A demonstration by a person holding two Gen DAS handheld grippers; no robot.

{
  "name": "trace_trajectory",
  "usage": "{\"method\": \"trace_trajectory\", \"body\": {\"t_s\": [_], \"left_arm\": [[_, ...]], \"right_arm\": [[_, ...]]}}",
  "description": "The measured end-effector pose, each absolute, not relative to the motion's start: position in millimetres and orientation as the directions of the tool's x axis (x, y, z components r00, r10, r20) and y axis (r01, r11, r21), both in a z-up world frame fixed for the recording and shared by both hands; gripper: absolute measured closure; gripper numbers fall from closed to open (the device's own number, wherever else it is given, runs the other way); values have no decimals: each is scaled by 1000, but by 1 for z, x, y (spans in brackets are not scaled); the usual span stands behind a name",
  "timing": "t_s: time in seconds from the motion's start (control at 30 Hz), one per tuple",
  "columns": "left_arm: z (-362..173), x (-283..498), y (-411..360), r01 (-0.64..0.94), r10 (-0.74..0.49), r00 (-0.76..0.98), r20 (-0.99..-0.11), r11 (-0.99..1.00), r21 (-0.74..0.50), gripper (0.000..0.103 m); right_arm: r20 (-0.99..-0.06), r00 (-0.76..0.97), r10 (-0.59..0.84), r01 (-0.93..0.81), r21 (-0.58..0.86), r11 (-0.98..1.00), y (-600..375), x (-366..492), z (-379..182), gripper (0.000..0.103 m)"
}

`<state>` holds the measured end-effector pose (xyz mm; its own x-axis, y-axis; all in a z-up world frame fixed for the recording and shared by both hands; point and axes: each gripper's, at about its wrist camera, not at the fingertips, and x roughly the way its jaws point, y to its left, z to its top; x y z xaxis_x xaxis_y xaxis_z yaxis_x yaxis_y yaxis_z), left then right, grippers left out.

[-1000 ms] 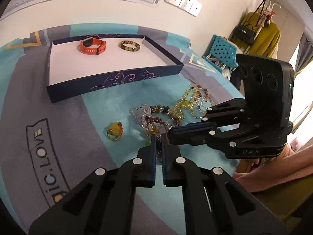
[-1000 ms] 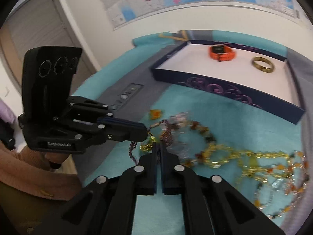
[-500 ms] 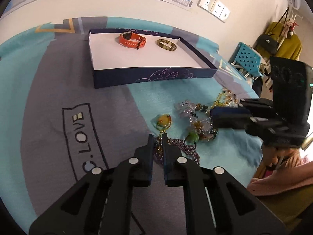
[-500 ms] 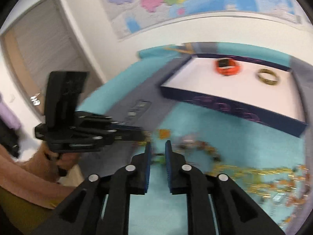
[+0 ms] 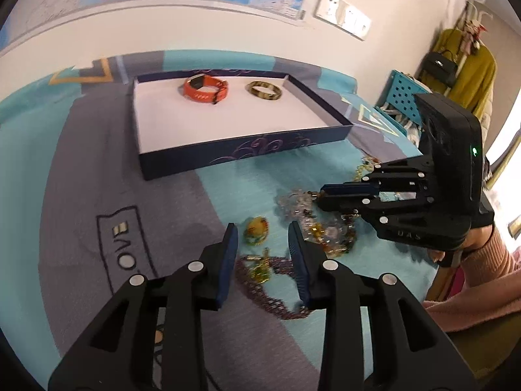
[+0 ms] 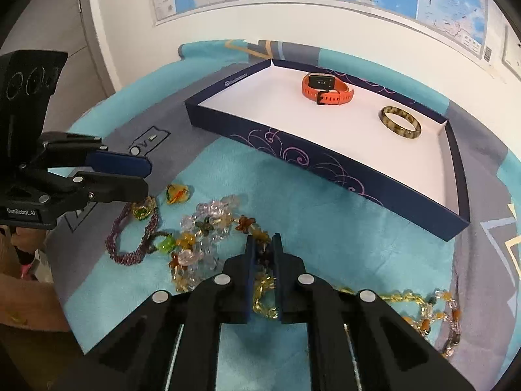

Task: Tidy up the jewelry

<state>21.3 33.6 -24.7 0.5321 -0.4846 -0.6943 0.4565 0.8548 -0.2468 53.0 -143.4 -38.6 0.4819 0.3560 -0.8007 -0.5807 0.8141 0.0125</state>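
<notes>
Right gripper (image 6: pixel 262 244) jaws nearly closed on the gold chain (image 6: pixel 265 293), having just narrowed; grip point partly hidden by the pads. Left gripper (image 5: pixel 262 236) jaws have just been opening, apart over the purple bracelet (image 5: pixel 260 285), not touching; tangled beads (image 6: pixel 202 228) lie near the box (image 6: pixel 325 163) holding a watch (image 6: pixel 325 88) and bangle (image 6: pixel 400 122).

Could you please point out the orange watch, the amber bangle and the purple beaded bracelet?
orange watch (image 6: pixel 320 82), right wrist view, on its dark face.
amber bangle (image 6: pixel 400 132), right wrist view, on its near rim.
purple beaded bracelet (image 6: pixel 125 255), right wrist view, on its lower loop.
</notes>
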Motion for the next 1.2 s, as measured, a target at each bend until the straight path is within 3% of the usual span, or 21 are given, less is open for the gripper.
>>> {"method": "trace_trajectory", "body": {"t_s": [0.33,0.57,0.67,0.8,0.87,1.0,1.2], "left_arm": [[-26,20,1,551,-510,503,-697,811,-196,70],[-29,23,15,512,-485,520,-703,836,-198,70],[-31,25,27,476,-461,533,-709,857,-199,70],[-34,26,35,459,-446,537,-716,866,-196,70],[-36,27,37,452,-441,537,-719,870,-196,70],[-38,27,35,462,-443,529,-724,866,-192,70],[-37,31,25,474,-436,525,-731,863,-174,70]], "right_arm": [[-715,578,394,-408,165,898,-227,33,0,95],[-753,605,259,-270,112,956,-257,39,-9,95],[-703,612,362,-305,213,928,-263,32,3,95],[-755,632,175,-265,1,964,-249,38,-3,93],[-776,607,171,-248,20,968,-254,42,-12,93],[-721,643,259,-340,35,940,-235,31,-1,70],[-739,563,371,-496,57,866,-184,38,-10,63]]}}
